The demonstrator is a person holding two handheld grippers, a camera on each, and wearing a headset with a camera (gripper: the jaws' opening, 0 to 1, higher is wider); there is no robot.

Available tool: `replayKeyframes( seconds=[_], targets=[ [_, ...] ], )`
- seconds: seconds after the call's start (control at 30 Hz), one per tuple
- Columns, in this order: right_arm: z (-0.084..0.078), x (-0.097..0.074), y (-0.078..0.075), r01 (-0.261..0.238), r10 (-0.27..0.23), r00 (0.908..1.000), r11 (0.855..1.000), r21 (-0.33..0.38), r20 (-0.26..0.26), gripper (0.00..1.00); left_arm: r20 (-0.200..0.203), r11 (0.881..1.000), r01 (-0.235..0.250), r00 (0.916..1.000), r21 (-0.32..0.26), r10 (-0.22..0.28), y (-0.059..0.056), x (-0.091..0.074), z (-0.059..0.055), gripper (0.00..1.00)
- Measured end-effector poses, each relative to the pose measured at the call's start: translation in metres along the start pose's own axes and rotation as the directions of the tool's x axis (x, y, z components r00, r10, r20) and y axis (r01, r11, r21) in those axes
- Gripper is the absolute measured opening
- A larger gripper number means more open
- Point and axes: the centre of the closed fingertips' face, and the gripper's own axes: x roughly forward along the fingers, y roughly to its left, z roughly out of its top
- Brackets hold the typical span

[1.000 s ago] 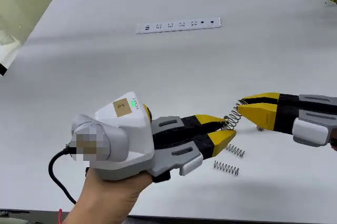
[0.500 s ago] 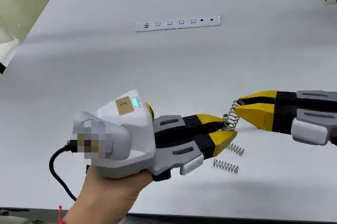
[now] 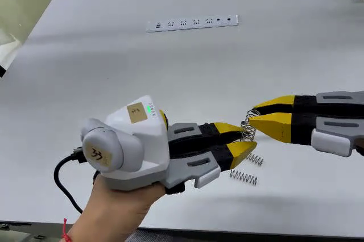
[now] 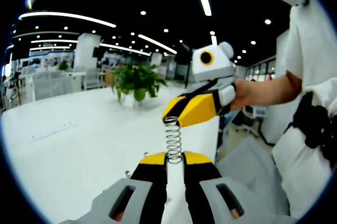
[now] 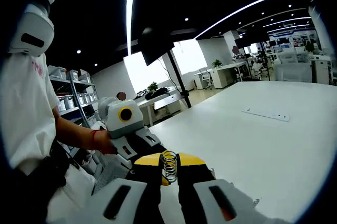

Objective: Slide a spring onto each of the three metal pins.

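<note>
A steel spring (image 3: 248, 126) hangs above the white table between my two yellow-tipped grippers. My left gripper (image 3: 245, 138) comes in from the lower left, shut at the spring's lower end. In the left gripper view the coil (image 4: 174, 140) rises straight out of my left gripper (image 4: 174, 156). The pin it grips is hidden inside the coil. My right gripper (image 3: 252, 116) reaches in from the right, shut on the spring's upper end. In the right gripper view the spring (image 5: 169, 165) shows end-on in my right gripper (image 5: 169, 161). Two loose springs (image 3: 254, 159) (image 3: 243, 178) lie on the table below.
A white power strip (image 3: 192, 23) lies far back on the white table (image 3: 114, 71). The table's near edge runs just below the left hand (image 3: 114, 213). A potted plant (image 4: 138, 81) stands at the table's far end in the left gripper view.
My right gripper has moved a little left, toward the left jaws. The spring now stands steeper and shorter between the two grippers. The loose springs have not moved.
</note>
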Motion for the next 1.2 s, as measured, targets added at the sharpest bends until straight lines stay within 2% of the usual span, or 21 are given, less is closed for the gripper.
replayKeyframes(
  seconds=[0.3, 0.77, 0.9, 1.0, 1.1, 1.13, 1.17, 1.2],
  targets=[
    [-0.001, 0.0, 0.001, -0.008, 0.006, 0.9995, 0.999, -0.045, -0.032, 0.12, -0.002, 1.0, 0.005, 1.0, 0.008, -0.005, -0.001, 0.0, 0.0, 0.1],
    [-0.003, -0.003, 0.0, -0.021, 0.017, 0.9984, 0.997, -0.069, -0.054, 0.13, 0.001, 1.0, 0.013, 0.9999, 0.011, -0.013, -0.003, 0.001, 0.0, 0.1],
    [-0.002, -0.008, -0.001, -0.035, 0.026, 0.9954, 0.994, -0.101, -0.093, 0.18, -0.007, 1.0, 0.019, 0.9998, 0.02, -0.019, -0.004, 0.002, -0.001, 0.1],
    [0.0, -0.011, 0.002, -0.079, 0.055, 0.9875, 0.984, -0.159, -0.147, 0.19, -0.022, 0.999, 0.029, 0.9994, 0.034, -0.028, -0.006, 0.004, -0.003, 0.1],
    [0.001, -0.014, 0.003, -0.123, 0.07, 0.9721, 0.965, -0.23, -0.224, 0.22, -0.031, 0.999, 0.037, 0.9989, 0.04, -0.036, -0.008, 0.006, -0.004, 0.1],
    [-0.003, -0.016, -0.003, -0.152, 0.076, 0.9592, 0.951, -0.269, -0.272, 0.23, -0.035, 0.998, 0.042, 0.9986, 0.04, -0.04, -0.008, 0.007, -0.005, 0.1],
    [-0.004, -0.016, -0.003, -0.17, 0.079, 0.9502, 0.942, -0.289, -0.301, 0.24, -0.038, 0.998, 0.045, 0.9983, 0.04, -0.043, -0.009, 0.007, -0.005, 0.1],
    [-0.007, -0.016, -0.001, -0.204, 0.088, 0.9334, 0.928, -0.313, -0.348, 0.24, -0.043, 0.998, 0.051, 0.9979, 0.044, -0.049, -0.01, 0.008, -0.006, 0.1]
  ],
)
